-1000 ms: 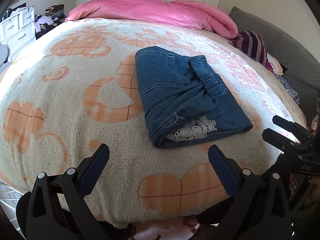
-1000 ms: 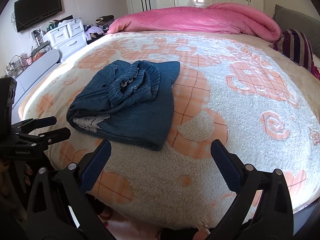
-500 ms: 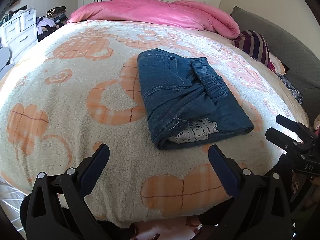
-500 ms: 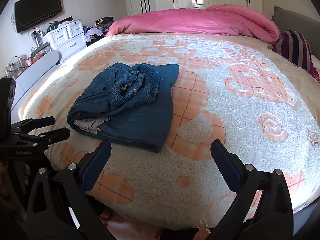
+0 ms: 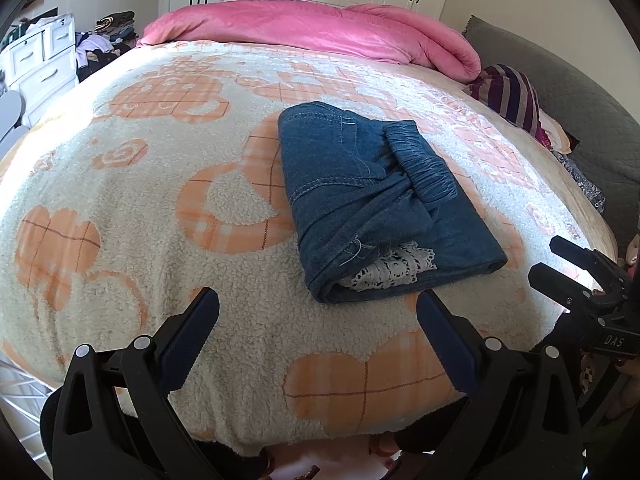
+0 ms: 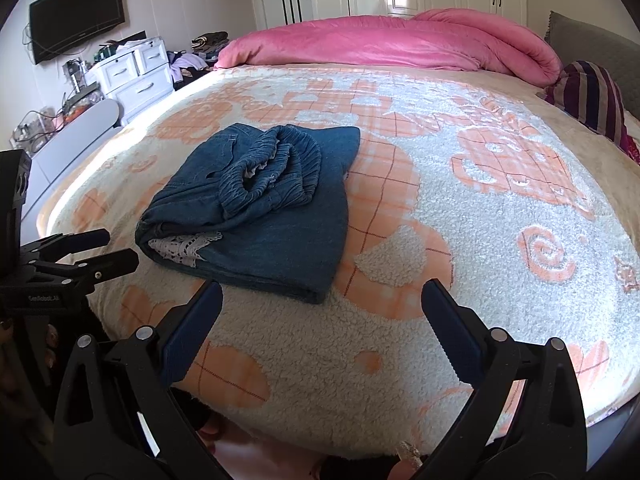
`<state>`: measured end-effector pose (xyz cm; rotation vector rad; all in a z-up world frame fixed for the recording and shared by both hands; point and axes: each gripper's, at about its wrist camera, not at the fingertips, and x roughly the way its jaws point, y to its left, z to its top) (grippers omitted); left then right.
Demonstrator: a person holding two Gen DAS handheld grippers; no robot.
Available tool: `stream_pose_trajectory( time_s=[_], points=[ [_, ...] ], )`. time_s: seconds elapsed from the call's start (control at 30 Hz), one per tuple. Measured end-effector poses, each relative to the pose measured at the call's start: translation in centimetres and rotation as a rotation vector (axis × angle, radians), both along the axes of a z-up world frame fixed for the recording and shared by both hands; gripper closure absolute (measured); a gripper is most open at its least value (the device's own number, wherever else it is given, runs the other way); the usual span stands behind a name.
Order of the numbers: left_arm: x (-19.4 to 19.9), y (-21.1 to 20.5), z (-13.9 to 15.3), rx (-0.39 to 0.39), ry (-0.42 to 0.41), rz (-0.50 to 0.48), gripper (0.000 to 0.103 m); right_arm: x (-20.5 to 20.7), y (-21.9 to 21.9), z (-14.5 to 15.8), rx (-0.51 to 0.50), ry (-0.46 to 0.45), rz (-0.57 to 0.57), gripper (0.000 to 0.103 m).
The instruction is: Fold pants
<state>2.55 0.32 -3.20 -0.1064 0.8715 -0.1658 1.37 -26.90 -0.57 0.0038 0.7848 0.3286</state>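
Blue denim pants (image 5: 372, 204) lie folded into a compact bundle on the fleece bed cover (image 5: 160, 216), with the elastic waistband on top and white lace trim showing at the near end. The same pants (image 6: 260, 208) show left of centre in the right wrist view. My left gripper (image 5: 318, 312) hangs open at the bed's near edge, short of the bundle and holding nothing. My right gripper (image 6: 322, 302) is likewise open and empty, just short of the bundle's near corner. Each gripper appears at the side of the other's view, the right gripper (image 5: 576, 268) and the left gripper (image 6: 84, 252).
A rolled pink duvet (image 5: 320, 28) lies along the far side of the bed. A striped pillow (image 5: 508, 92) and a grey headboard (image 5: 580, 92) are at the right. White drawers (image 6: 136, 76) with loose clothes and a wall TV (image 6: 76, 16) stand at the left.
Both grippers have drawn back slightly from the bed and stayed open. The folded pants have not moved.
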Motion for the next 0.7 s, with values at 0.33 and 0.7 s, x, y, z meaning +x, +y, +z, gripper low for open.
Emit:
stream_pose_trajectory(
  time_s=[0.33,0.7],
  points=[
    [0.05,0.04,-0.15,0.013,0.011,0.011,0.004,0.1,-0.11,0.04,0.006,0.003,-0.004,0.009],
    [0.02,0.0,-0.09,0.019,0.013,0.017,0.004,0.12,-0.26,0.09,0.005,0.002,-0.007,0.009]
  ],
)
